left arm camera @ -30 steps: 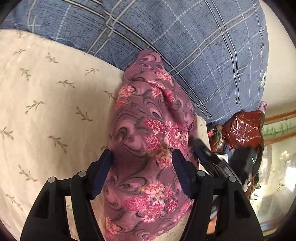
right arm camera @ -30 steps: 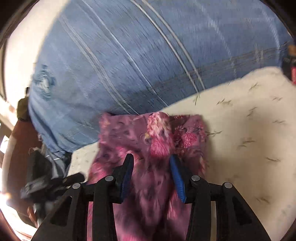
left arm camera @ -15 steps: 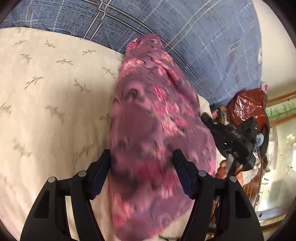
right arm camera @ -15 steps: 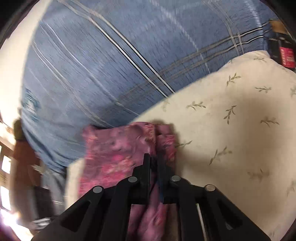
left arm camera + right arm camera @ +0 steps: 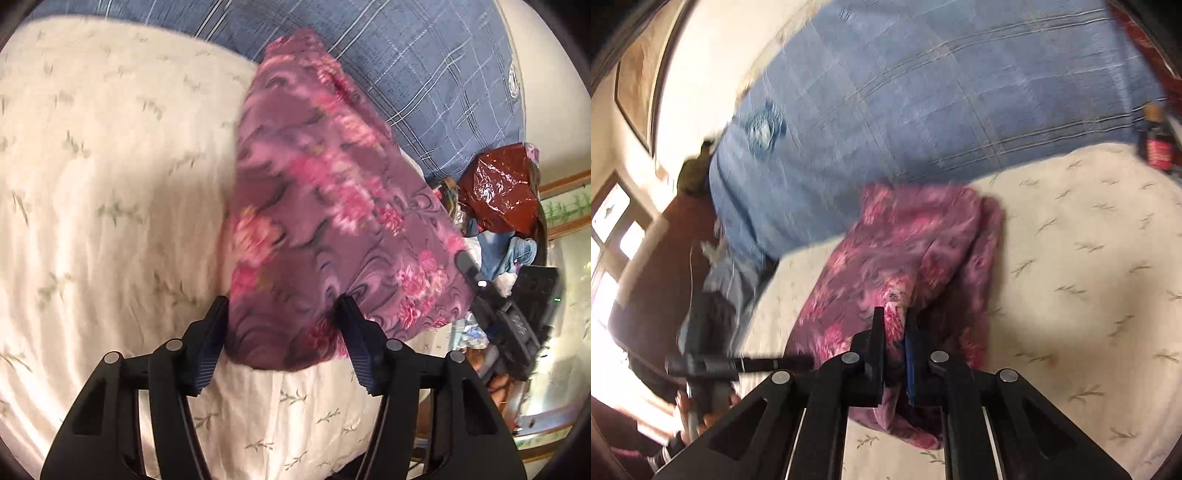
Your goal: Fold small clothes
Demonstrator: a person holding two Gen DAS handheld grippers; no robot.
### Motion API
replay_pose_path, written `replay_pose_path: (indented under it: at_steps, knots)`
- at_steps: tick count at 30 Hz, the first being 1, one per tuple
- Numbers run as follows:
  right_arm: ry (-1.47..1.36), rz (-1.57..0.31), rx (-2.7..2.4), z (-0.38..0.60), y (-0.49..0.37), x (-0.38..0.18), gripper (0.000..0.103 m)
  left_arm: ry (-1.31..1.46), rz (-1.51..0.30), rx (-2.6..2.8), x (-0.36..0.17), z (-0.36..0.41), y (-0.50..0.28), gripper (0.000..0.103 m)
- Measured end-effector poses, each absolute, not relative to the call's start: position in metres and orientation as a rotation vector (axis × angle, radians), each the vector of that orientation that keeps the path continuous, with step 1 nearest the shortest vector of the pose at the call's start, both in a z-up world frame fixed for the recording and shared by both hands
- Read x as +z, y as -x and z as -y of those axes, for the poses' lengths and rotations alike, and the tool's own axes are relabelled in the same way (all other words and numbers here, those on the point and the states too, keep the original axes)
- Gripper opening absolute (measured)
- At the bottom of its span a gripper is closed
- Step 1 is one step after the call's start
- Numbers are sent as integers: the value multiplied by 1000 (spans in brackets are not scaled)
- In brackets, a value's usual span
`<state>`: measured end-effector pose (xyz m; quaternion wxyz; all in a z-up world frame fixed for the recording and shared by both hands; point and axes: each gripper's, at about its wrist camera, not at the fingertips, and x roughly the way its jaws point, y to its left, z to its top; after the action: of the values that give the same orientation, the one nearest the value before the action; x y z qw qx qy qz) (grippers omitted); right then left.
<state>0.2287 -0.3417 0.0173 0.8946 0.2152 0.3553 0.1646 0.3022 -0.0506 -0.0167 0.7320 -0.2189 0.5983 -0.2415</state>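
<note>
Right tool (image 5: pixel 895 325) is clenched on a raised fold of the purple floral garment (image 5: pixel 886 266), low centre of the right wrist view. Cloth fills the narrow gap between the jaws, so it's a real pinch, not a miss. My read: it holds that edge up so the layer can be carried over for the fold.

Left tool (image 5: pixel 282 317) straddles the garment's near end, bottom centre of the left wrist view. Jaws are closing, cloth bulges between them, but I can't see the pads biting yet; call it not gripping. Likely going for the second hold, so both ends travel together and the fold lands square.

Garment (image 5: pixel 325 206) lies on the cream leaf-print bed sheet (image 5: pixel 103 177), running from bottom centre up to the blue plaid blanket (image 5: pixel 424 62) at the top; its far tip touches or overlaps the blanket edge. It's already bunched into a long narrow shape, apparently doubled lengthwise, so the fold looks partly done.

The right tool also shows at the lower right edge of the left wrist view, at the garment's right-hand corner. Both frames are motion-blurred, so fine creases are unreadable.
</note>
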Motion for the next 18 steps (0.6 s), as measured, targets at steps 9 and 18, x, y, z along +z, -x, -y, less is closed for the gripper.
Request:
replay_pose_path:
  at_steps: [9,18]
  knots:
    - [-486,-816,291,355,-237,6,19,422,-1240,-613,23,28,-297,54]
    - [-392,-884,229,338,-383,30,54,533,-1251,-577,7,28,-378,65]
